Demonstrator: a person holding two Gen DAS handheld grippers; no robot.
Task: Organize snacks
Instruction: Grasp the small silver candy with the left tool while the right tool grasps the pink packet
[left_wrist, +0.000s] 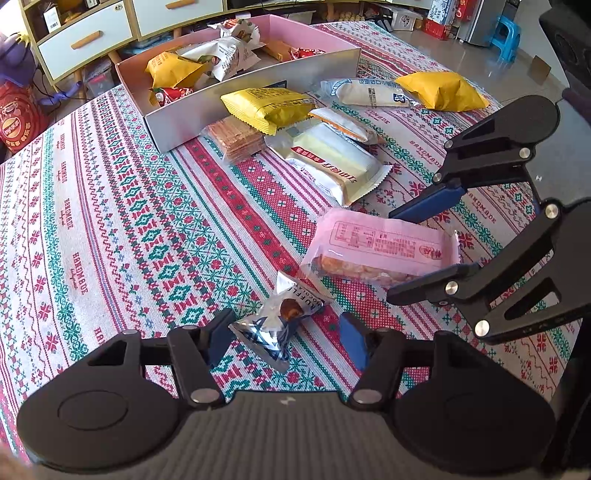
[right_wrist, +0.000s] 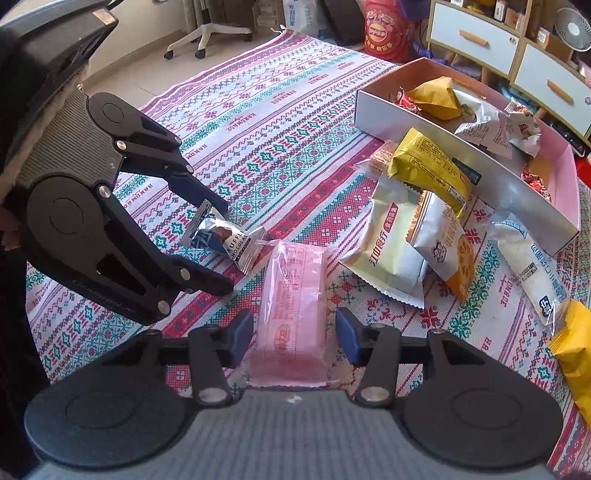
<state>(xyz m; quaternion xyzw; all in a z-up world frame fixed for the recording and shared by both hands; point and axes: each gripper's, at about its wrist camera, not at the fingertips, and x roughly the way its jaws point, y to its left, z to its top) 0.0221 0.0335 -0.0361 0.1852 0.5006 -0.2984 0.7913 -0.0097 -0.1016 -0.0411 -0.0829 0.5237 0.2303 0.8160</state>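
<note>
A small silver-blue truffle chocolate packet (left_wrist: 273, 325) lies on the patterned tablecloth between the fingers of my left gripper (left_wrist: 286, 334), which stands open around it; the right pad is clearly apart from it. Just to its right lies a pink snack bar packet (right_wrist: 291, 310), lengthwise between the fingers of my right gripper (right_wrist: 293, 332). That gripper is open, with a narrow gap on each side of the packet. Both grippers point steeply down, side by side. The right wrist view shows the left gripper (right_wrist: 221, 245) straddling the truffle packet (right_wrist: 221, 236).
A pink-lined box (left_wrist: 258, 92) with white walls stands at the back and holds several snacks. In front of it lie a yellow packet (left_wrist: 266, 105), a wafer pack (left_wrist: 236, 138), a cream-white packet (left_wrist: 332, 166), a long white packet (left_wrist: 369, 92) and a yellow bag (left_wrist: 443, 90). Cabinets stand behind the table.
</note>
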